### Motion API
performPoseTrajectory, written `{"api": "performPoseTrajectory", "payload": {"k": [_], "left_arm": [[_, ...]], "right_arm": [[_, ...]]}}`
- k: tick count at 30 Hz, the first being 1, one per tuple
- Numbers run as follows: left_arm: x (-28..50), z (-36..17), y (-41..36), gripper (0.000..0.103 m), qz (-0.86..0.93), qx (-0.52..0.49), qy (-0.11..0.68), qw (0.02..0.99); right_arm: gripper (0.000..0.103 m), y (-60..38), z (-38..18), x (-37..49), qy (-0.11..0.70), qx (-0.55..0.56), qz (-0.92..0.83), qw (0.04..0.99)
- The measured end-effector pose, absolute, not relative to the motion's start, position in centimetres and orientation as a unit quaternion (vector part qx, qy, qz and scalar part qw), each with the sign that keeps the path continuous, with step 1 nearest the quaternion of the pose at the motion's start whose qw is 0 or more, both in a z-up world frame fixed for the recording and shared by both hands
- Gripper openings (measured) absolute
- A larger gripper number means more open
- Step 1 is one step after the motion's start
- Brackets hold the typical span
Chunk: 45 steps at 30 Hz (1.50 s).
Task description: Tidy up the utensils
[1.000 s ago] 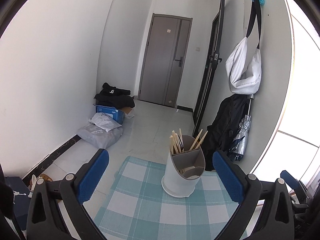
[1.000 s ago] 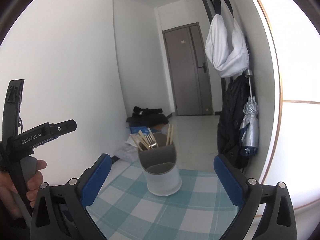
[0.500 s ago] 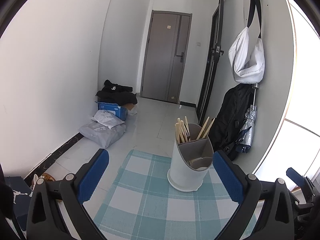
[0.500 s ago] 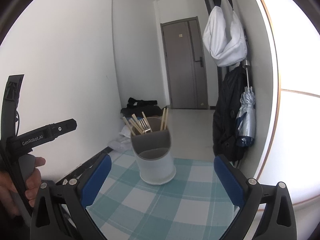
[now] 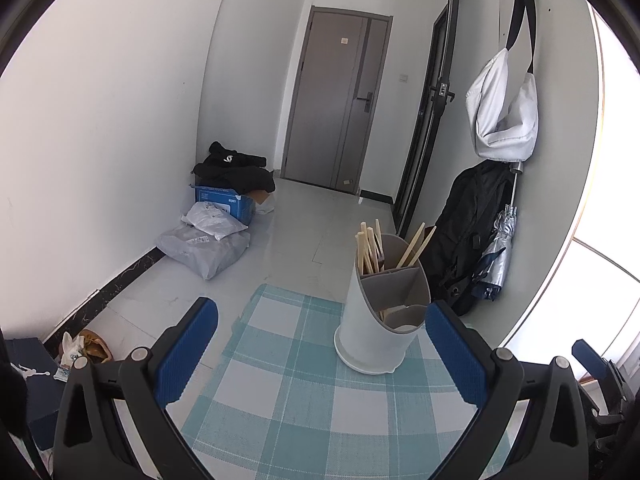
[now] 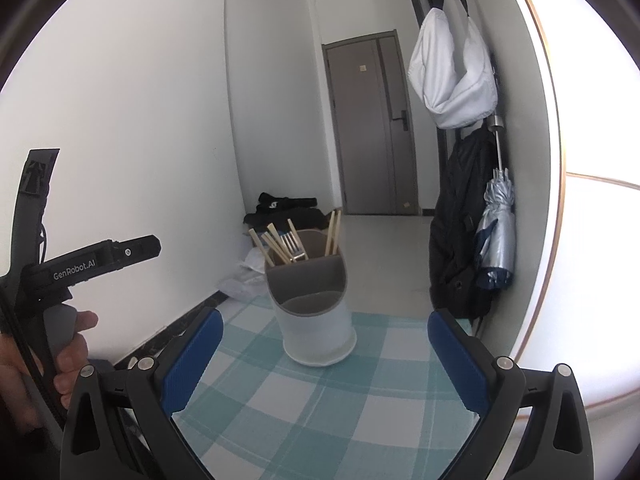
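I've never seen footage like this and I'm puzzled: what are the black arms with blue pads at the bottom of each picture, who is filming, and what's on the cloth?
No robot here: a person holds a two-finger tool in each hand, and each tool carries a wide-angle camera looking forward along its fingers. One picture comes from the left gripper, the other from the right gripper. The blue pads are the fingers; both stand wide open and hold nothing. The right view also shows the person's hand gripping the other tool's handle. On the checked tablecloth stands a white utensil holder with grey compartments, containing wooden chopsticks and metal forks.
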State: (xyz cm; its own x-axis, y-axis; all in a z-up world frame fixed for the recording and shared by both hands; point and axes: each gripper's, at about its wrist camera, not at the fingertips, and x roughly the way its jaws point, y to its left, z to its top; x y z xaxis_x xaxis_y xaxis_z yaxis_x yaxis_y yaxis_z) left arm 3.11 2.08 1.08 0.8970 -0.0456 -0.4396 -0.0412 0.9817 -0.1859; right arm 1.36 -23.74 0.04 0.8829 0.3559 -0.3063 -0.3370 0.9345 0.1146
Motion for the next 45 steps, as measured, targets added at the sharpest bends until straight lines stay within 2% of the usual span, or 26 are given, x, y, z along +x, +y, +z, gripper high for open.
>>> {"api": "performPoseTrajectory", "payload": {"k": [16, 45], "left_arm": [[2.6, 1.24, 1.21, 0.102, -0.004, -0.069, 0.218, 0.973], [2.76, 1.2, 1.76, 0.102, 0.017, -0.082, 0.214, 0.973]], "right_arm": [[0.103, -24.31, 0.17, 1.26, 0.167, 0.045, 0.171, 0.97], [0.103, -24.13, -0.05, 1.25, 0.17, 0.036, 0.172, 0.97]]}}
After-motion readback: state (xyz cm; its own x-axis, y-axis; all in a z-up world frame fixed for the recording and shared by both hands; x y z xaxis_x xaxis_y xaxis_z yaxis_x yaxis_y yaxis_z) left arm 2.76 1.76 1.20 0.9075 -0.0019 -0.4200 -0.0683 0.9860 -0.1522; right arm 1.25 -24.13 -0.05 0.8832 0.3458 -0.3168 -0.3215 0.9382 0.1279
